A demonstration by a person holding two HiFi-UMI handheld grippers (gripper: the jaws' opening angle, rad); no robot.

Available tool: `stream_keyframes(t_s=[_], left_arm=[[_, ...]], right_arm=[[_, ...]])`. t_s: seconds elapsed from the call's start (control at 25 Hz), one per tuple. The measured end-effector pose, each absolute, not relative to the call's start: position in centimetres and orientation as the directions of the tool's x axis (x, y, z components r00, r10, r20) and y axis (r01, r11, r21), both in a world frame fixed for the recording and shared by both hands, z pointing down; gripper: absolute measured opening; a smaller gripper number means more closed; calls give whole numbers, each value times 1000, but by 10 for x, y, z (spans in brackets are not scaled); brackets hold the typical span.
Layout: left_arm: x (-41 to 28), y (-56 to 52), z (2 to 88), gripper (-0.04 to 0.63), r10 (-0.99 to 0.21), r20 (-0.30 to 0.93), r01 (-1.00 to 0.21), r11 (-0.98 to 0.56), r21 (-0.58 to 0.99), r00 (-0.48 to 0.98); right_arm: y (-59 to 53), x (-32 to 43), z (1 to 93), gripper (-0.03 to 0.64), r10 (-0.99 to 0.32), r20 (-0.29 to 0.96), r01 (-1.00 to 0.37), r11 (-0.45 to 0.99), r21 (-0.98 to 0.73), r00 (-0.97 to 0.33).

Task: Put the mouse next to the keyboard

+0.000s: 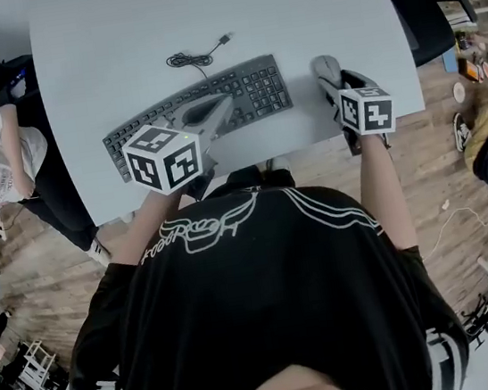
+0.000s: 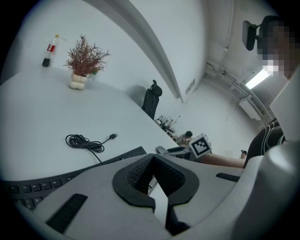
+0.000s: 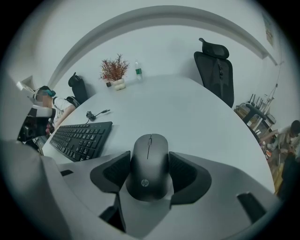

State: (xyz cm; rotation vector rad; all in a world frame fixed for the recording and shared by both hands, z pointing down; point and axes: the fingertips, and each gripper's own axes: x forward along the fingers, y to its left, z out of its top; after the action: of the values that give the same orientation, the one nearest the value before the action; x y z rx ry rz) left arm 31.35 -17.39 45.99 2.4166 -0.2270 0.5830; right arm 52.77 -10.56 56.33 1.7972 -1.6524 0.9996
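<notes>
1. Mouse (image 3: 149, 165) sits between the jaws of the right gripper (image 3: 150, 174), touching both, at the near right part of the table (image 1: 114, 37).
2. Keyboard (image 3: 82, 138) lies on the table left of the right gripper, near the mouse but apart from it.
3. Left gripper (image 2: 152, 165) is over the keyboard's middle; keys run beneath it and out to its left.
4. Cable (image 2: 86, 141) lies coiled ahead-left of the left gripper, beyond the keyboard's far edge.
5. Plant (image 3: 115, 70) and bottle (image 3: 138, 71) stand far ahead of the right gripper, with the bottle just right of the plant.
6. Chair (image 3: 215, 70) stands ahead-right of the right gripper, beyond the table's edge.
</notes>
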Motion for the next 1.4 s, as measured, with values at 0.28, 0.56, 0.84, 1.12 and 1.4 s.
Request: stream_keyframes(t_s=[0.28, 0.56, 0.84, 1.12, 1.4], left_arm=[[298, -190, 458, 6, -6, 450, -288, -776, 561, 893], [268, -210, 447, 6, -85, 409, -326, -758, 565, 908], [234, -202, 435, 6, -175, 393, -383, -743, 549, 903], [227, -131, 387, 6, -193, 320, -340, -793, 506, 928], [220, -28, 351, 6, -205, 263, -305, -849, 432, 943]], right_arm=[[-104, 533, 563, 247, -606, 794, -979, -184, -91, 40], [-127, 513, 514, 247, -685, 726, -997, -81, 7, 61], [-150, 445, 427, 32, -860, 507, -995, 95, 42, -61], [-85, 364, 363, 8, -879, 318, -934, 350, -71, -354], [13, 309, 346, 8, -828, 279, -872, 481, -92, -486]])
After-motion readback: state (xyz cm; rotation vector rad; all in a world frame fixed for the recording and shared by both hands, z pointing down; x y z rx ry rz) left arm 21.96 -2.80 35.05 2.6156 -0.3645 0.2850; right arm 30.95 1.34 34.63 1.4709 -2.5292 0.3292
